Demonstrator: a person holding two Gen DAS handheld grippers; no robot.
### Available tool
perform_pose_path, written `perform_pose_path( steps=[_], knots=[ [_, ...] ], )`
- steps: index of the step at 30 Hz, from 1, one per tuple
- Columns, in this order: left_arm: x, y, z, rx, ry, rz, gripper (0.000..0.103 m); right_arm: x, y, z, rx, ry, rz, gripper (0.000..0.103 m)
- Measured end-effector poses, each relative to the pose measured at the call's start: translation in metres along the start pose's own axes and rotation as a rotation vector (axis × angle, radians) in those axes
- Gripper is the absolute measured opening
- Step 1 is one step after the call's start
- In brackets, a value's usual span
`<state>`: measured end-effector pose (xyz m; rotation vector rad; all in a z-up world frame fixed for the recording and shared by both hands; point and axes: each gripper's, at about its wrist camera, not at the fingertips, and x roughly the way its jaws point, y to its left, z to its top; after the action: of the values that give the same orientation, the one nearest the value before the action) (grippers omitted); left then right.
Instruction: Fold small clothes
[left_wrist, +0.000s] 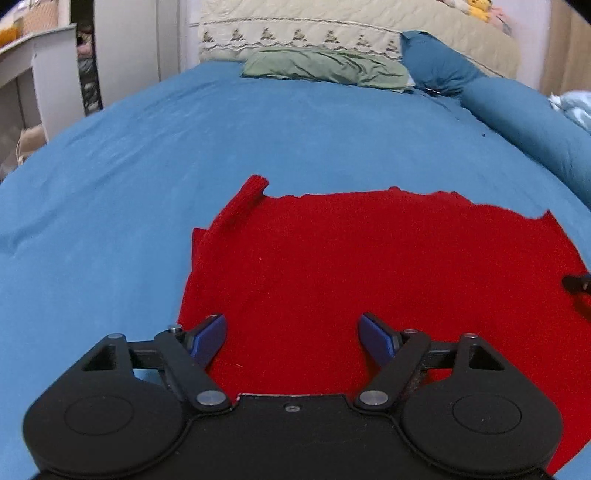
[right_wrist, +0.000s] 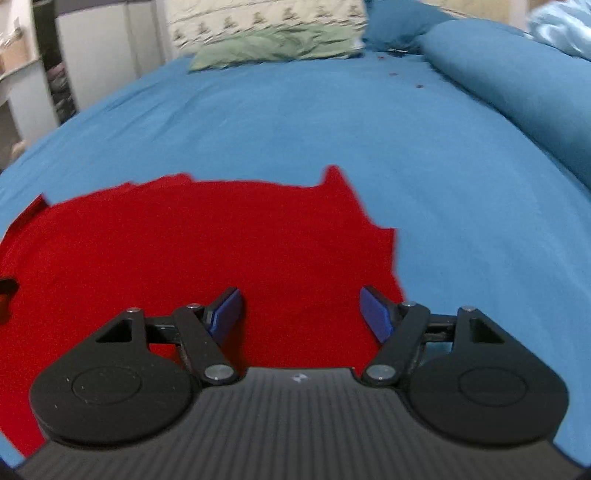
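At about nine o'clock in the left wrist view stood a pale shelf unit (left_wrist: 26, 85), beside the bed (left_wrist: 110, 206) with its blue sheet. The red knit garment (left_wrist: 369, 266) lay flat on that sheet, filling the centre and the three o'clock side of the view, with one sleeve (left_wrist: 240, 206) folded up along its edge near eleven o'clock. The left tongs (left_wrist: 291, 341) were spread wide over the near hem, at six o'clock, with nothing between the blue pads. Farther off, at twelve o'clock, lay a green pillow (left_wrist: 325, 68), with a blue bolster (left_wrist: 524, 122) at two o'clock.

In the right wrist view the same garment reached from nine o'clock to the centre, and the right tongs (right_wrist: 301, 312) were likewise spread, empty, over its near right edge.

The step in hand looked to be the start of a fold: both tongs were set over the near edge, not yet pinching. The next move would call for closing each on the hem corners and carrying them toward twelve o'clock evenly, so the knit does not skew.
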<state>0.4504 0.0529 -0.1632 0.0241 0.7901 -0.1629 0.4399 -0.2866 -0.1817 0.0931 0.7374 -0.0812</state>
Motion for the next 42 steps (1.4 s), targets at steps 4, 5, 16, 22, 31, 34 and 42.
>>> perform_pose_path(
  steps=[4, 5, 16, 22, 31, 34, 42],
  knots=[
    [-0.006, -0.003, 0.01, -0.012, 0.046, 0.018, 0.084, -0.001, -0.002, 0.006, -0.012, 0.023, -0.035, 0.087],
    [-0.012, -0.002, 0.013, -0.022, 0.05, 0.023, 0.084, -0.005, -0.001, 0.01, -0.017, 0.025, -0.042, 0.087],
    [-0.111, -0.037, 0.03, -0.024, -0.019, -0.009, 0.103, -0.156, -0.027, 0.028, 0.069, -0.134, 0.036, 0.096],
    [-0.094, -0.079, 0.008, 0.069, 0.052, 0.005, 0.103, -0.178, -0.044, -0.033, 0.139, -0.042, 0.01, 0.096],
    [-0.055, -0.123, -0.025, 0.154, 0.121, -0.002, 0.103, -0.136, -0.038, -0.113, 0.3, 0.004, 0.032, 0.093],
    [-0.042, -0.128, -0.026, 0.142, 0.128, -0.012, 0.103, -0.124, -0.035, -0.118, 0.329, -0.039, 0.028, 0.092],
    [-0.019, -0.12, -0.015, 0.009, 0.138, -0.05, 0.103, -0.095, -0.042, -0.106, 0.442, -0.107, -0.009, 0.055]
  ],
)
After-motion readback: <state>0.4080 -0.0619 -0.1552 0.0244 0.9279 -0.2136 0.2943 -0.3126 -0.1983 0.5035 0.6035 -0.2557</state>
